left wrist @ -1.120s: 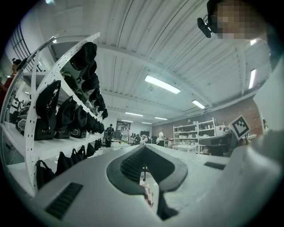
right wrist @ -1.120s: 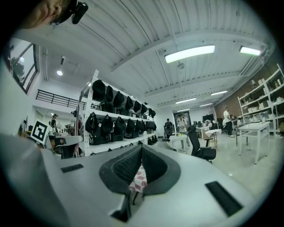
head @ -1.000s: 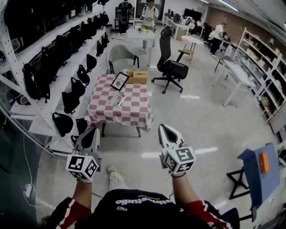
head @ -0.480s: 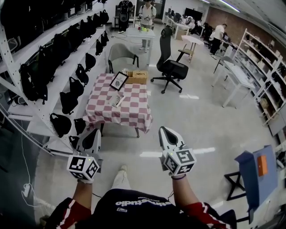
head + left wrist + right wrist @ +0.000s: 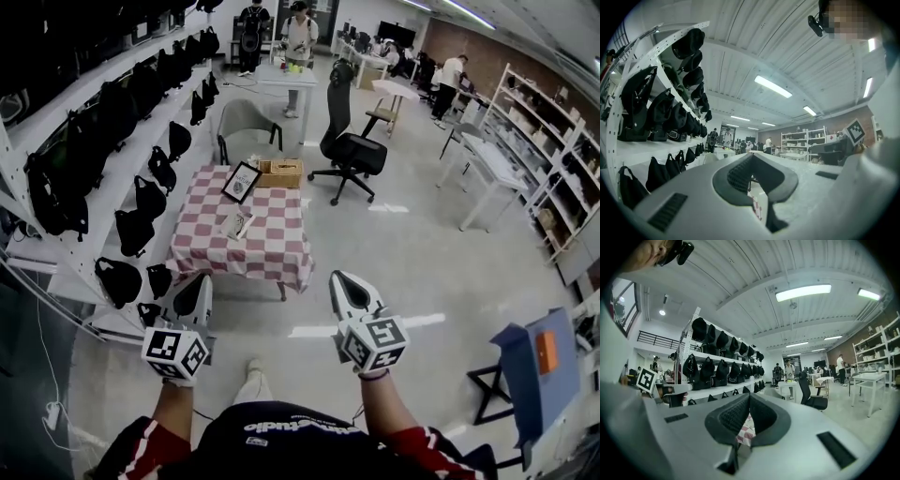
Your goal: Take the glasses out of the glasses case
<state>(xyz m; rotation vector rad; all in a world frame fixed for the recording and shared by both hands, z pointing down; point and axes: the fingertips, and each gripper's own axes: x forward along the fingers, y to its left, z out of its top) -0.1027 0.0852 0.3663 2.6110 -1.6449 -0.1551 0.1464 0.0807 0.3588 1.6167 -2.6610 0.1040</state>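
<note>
Glasses case: small pale oblong item lying on the low table with the red-and-white checked cloth, near the cloth's middle, towards the shelving side. It is too small in the head view to tell whether it is open or shut, and no glasses can be made out. It lies well apart from both grippers.

Left gripper: grey, two-jaw, held low in front of the person, short of the table's near edge. Jaws closed tip to tip in the left gripper view, nothing between them.

Right gripper: same pattern, level with the left. Jaws closed tip to tip in the right gripper view, nothing held; a patch of the checked cloth shows through the loop behind the tips.

Also on the table, at the far end:
- black-framed picture, propped up at a tilt
- light brown open box, just beside the picture

Surroundings:
- white wall shelving hung with black bags, on the left
- grey armchair, behind the table
- black office chair, to the table's right
- several people standing far back
</note>
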